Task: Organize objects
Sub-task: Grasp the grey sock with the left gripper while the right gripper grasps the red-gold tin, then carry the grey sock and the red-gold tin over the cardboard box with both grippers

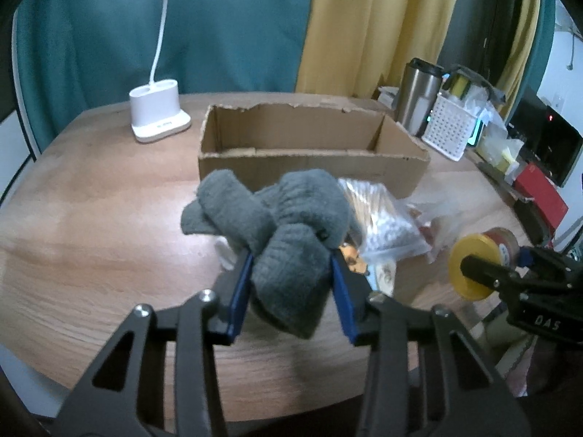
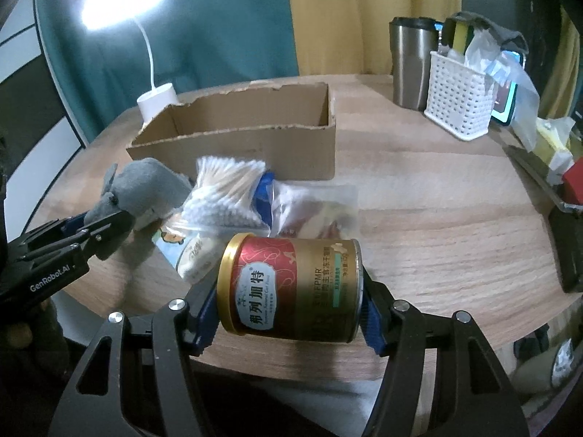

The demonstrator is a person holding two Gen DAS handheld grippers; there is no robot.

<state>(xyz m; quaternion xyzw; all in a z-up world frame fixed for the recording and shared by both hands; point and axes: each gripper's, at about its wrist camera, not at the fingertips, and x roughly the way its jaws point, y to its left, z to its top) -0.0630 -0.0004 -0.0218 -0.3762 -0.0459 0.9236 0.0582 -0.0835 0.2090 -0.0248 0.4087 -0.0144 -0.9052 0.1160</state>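
Observation:
My left gripper (image 1: 291,269) is shut on a bunched grey cloth (image 1: 277,218), held just above the wooden table (image 1: 109,218). From the right wrist view the same grey cloth (image 2: 145,189) shows at the left, with the left gripper (image 2: 105,229) around it. My right gripper (image 2: 288,291) is shut on a red and gold can (image 2: 291,287), lying sideways between the blue pads; the can (image 1: 484,258) also appears at the right of the left wrist view. An open cardboard box (image 1: 309,145) stands behind, seemingly empty. A bag of cotton swabs (image 2: 226,189) lies in front of the box.
A white desk lamp (image 1: 156,116) stands at the back left. A steel tumbler (image 2: 411,62) and a white perforated basket (image 2: 462,94) stand at the back right. Clear snack bags (image 2: 313,211) and a small tube (image 2: 196,258) lie near the swabs. A red box (image 1: 543,196) sits at the far right.

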